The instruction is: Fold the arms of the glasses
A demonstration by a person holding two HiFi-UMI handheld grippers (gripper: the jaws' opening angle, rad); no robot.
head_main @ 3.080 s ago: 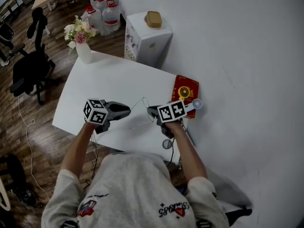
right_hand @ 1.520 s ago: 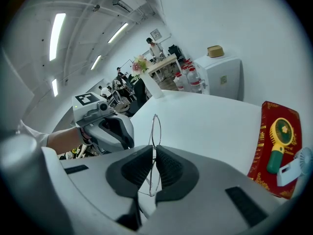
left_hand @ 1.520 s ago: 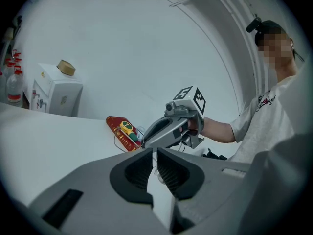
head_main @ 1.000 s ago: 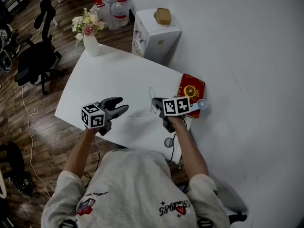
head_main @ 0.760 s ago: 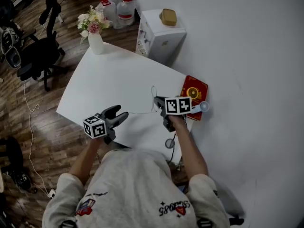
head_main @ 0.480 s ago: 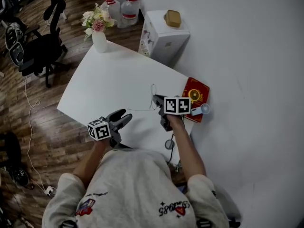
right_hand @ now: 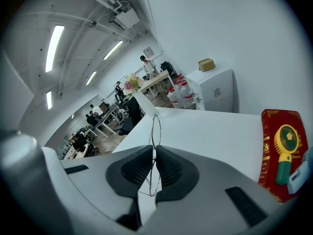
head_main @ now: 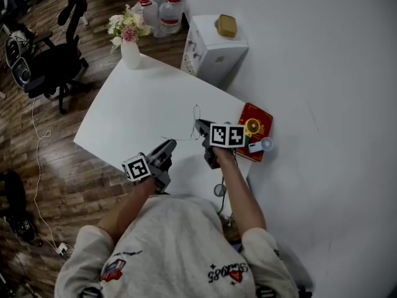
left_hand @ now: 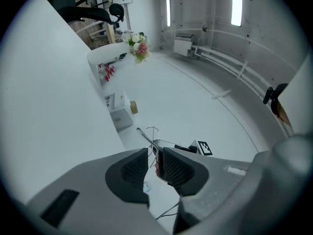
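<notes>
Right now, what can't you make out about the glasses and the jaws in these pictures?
1. Glasses: whether the other arm is folded. The right gripper's jaws cover the frame's lower part in the right gripper view, and the head view shows it too small.
2. Left gripper: whether its jaws pinch the arm tip or merely flank it. The left gripper view shows a slim gap.

I'm in an open office: swivel chair [head_main: 53, 61] by my table [head_main: 124, 104], water jugs [head_main: 166, 8], desk rows [right_hand: 105, 115], ceiling strip lights [right_hand: 54, 42].
</notes>
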